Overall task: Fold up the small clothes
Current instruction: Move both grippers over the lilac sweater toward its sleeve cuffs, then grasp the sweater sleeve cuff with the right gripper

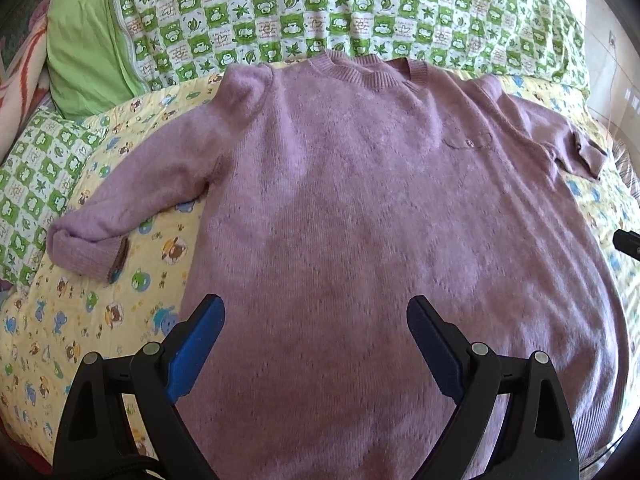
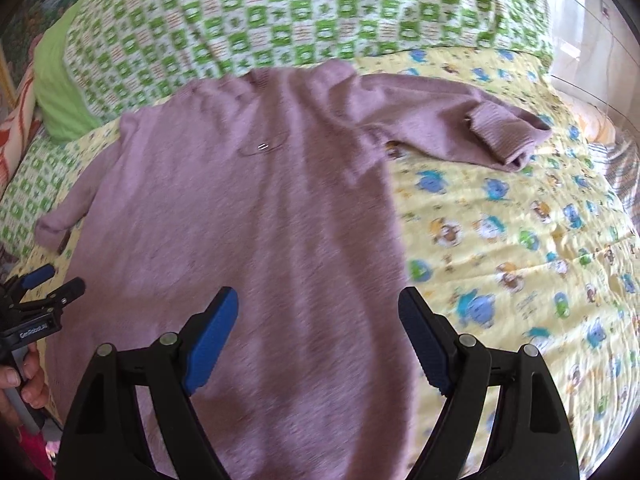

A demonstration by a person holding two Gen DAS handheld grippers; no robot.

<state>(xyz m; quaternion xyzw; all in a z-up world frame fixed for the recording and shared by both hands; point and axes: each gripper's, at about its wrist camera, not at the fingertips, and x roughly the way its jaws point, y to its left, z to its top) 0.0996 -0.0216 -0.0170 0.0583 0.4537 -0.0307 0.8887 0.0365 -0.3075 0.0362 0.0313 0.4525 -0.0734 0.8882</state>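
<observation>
r gripper [image 2: 318, 336] wide open over purple sweater [image 2: 248, 208] on bed

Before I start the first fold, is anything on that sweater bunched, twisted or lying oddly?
Mostly flat, but the purple sweater is not fully smoothed. The cuff of one sleeve is doubled back on itself, and the opposite shoulder is puffed up in a small hump. Both grippers are open above the hem, holding nothing.
</observation>
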